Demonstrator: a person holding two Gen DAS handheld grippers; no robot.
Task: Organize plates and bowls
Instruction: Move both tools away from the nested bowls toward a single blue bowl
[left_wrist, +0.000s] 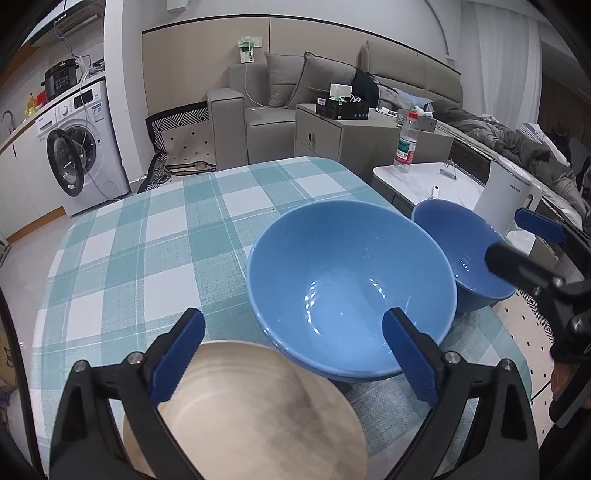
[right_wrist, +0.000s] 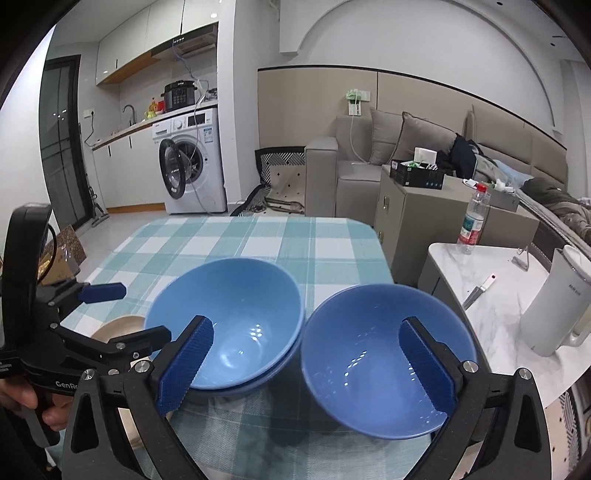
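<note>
Left wrist view: left tool (left_wrist: 293, 356) low in the frame, blue pads spread wide, nothing pinched. Beneath and between the pads, a beige plate (left_wrist: 251, 413) at bottom centre on the checked teal-and-white worktop (left_wrist: 147, 236). Just above the plate, at centre, a light blue bowl (left_wrist: 351, 284), seemingly nested in a second one whose rim shows underneath; near edge just beside the plate rim, whether touching cannot be told. To its right, a darker blue bowl (left_wrist: 469, 254) at the worktop's right edge, very close to the light one. Right tool (left_wrist: 524, 240) entering from the right edge, pads apart, over the darker bowl's right side. Behind, a white kettle (left_wrist: 506, 199) and a water bottle (left_wrist: 405, 144) on a marble side table (left_wrist: 413, 184); washing machine (left_wrist: 79, 147) at upper left.

Right wrist view: right tool (right_wrist: 306, 363) low in the frame, pads spread wide, gripping nothing. Darker blue bowl (right_wrist: 384, 354) at lower right, right pad over its interior, left pad over the light blue bowl (right_wrist: 229, 321) at centre. Bowls side by side, rims very near each other. Left tool (right_wrist: 129, 310) at the left edge, open, a hand (right_wrist: 26, 398) on its grip; sliver of beige plate (right_wrist: 118, 325) under it. Kettle (right_wrist: 557, 302) at right.
</note>
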